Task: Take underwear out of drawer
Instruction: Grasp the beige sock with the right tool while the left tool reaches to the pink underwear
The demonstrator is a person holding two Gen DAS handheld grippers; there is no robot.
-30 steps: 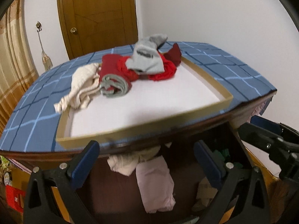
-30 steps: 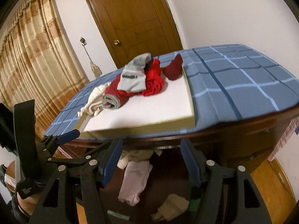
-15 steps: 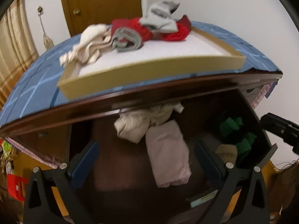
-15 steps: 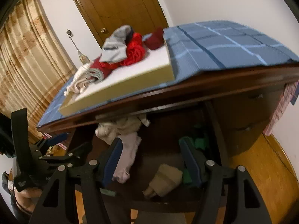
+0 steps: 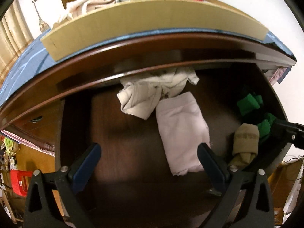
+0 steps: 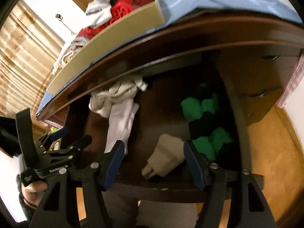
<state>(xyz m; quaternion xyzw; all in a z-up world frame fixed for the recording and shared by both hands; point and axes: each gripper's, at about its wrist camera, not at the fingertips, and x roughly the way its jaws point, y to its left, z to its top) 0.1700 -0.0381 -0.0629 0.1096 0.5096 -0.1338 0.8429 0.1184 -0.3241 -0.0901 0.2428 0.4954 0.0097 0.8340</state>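
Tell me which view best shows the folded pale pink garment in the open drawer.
The left wrist view: the folded pale pink garment lies almost fully visible on the drawer floor. In the right wrist view it appears narrow and blurred, its lower end hidden behind the gripper finger.

Left gripper (image 5: 149, 154): black triangular finger frames with cut-out windows, dark blue pads, silver screws at the finger bases. Right gripper (image 6: 153, 152): same build, black frames, blue pads, round silver screws. Seen from the right wrist camera, left gripper body black, with white lettering too small to read and a black strap. Hand (image 6: 31, 192) below it, dark cuff at the wrist.
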